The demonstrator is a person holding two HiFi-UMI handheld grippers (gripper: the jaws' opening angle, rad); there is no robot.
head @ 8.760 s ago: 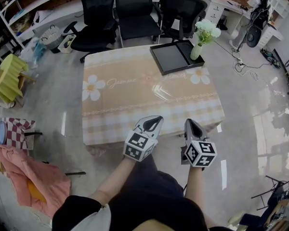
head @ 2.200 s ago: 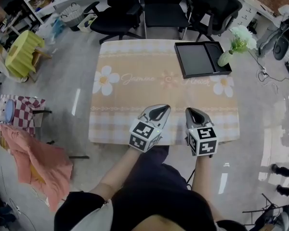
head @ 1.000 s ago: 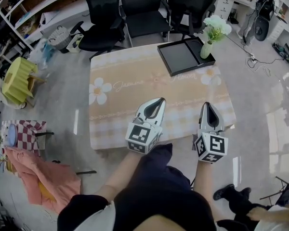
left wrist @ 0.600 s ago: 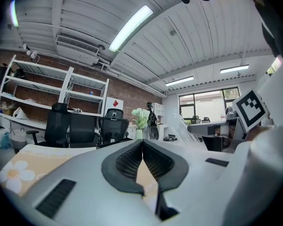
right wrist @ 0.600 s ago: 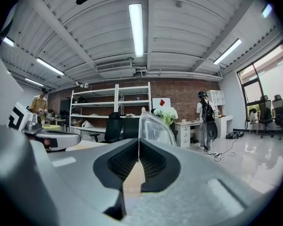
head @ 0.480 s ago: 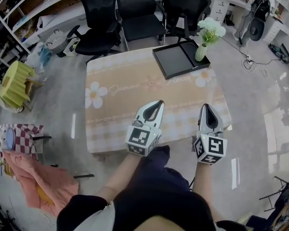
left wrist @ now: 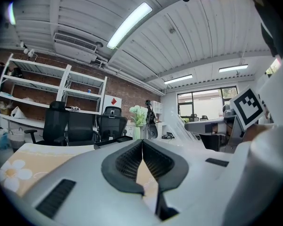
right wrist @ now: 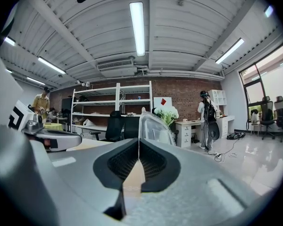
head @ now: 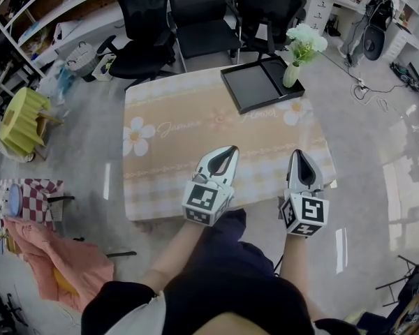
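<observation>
1. We held the left gripper (head: 230, 149) above the near edge of the table (head: 160, 152), about midway along it. Its jaws were pressed shut tip to tip. Its own view showed only a sliver of the table behind the pads, with nothing pinched between them.
2. We held the right gripper (head: 299, 153) over the table's near right corner, near the left one but apart from it. Its jaws were likewise closed on nothing.
3. Both grippers pointed across the table toward its far side and neither touched it. We judged this a carried, idle pose rather than a reach.
4. The black tray (head: 255, 86) lay at the table's far right corner, well apart from both grippers.
5. The vase of white flowers (head: 291, 75) stood upright at that same far right corner. We could not tell whether it stood in the tray's narrow side section or just beside it.
6. Black office chairs (head: 195, 19) stood beyond the table's far side.
</observation>
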